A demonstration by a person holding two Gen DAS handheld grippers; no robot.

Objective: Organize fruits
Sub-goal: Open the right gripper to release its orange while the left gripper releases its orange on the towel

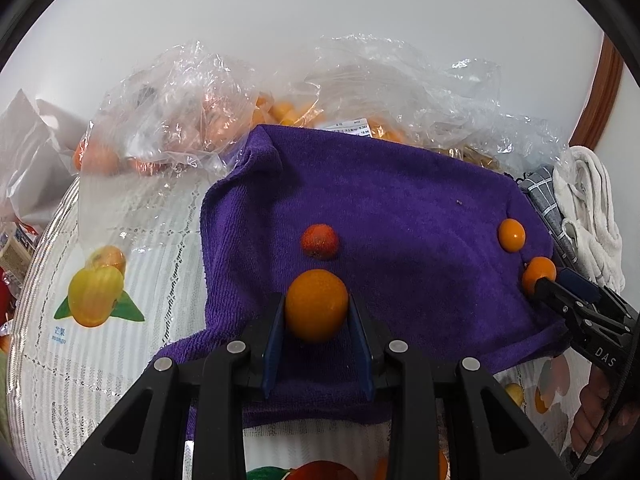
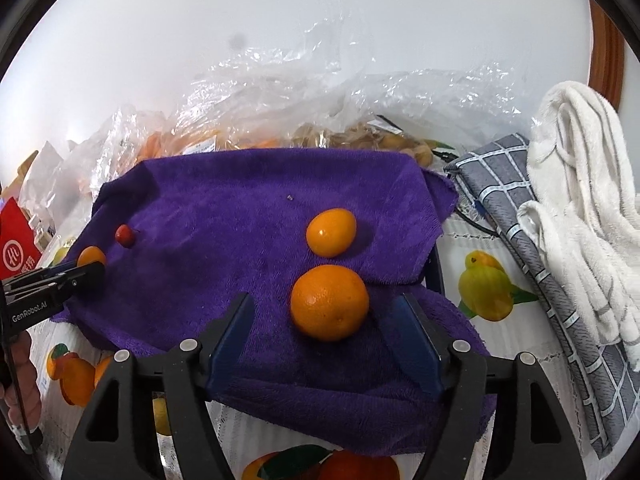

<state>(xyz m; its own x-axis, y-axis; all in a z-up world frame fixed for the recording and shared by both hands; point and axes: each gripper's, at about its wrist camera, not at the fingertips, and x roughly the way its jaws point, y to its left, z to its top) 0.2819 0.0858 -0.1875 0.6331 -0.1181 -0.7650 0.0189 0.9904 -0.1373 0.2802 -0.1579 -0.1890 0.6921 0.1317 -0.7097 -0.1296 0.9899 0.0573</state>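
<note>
A purple towel [image 1: 400,208] lies spread on the table, also in the right wrist view [image 2: 224,208]. My left gripper [image 1: 317,312] is shut on a small orange [image 1: 316,304], low over the towel; that orange also shows in the right wrist view [image 2: 91,257]. A small red fruit [image 1: 319,241] lies just beyond it, also in the right wrist view [image 2: 126,235]. My right gripper [image 2: 326,316] is open around a second small orange [image 2: 329,302], jaws apart from it. A kumquat [image 2: 331,232] lies just behind.
Clear plastic bags [image 1: 192,112] with more orange fruit lie behind the towel. A grey checked cloth [image 2: 520,216] and a white towel [image 2: 584,184] lie at the right. The tablecloth [image 1: 132,320] has printed fruit pictures. A red packet [image 2: 16,248] sits at the left.
</note>
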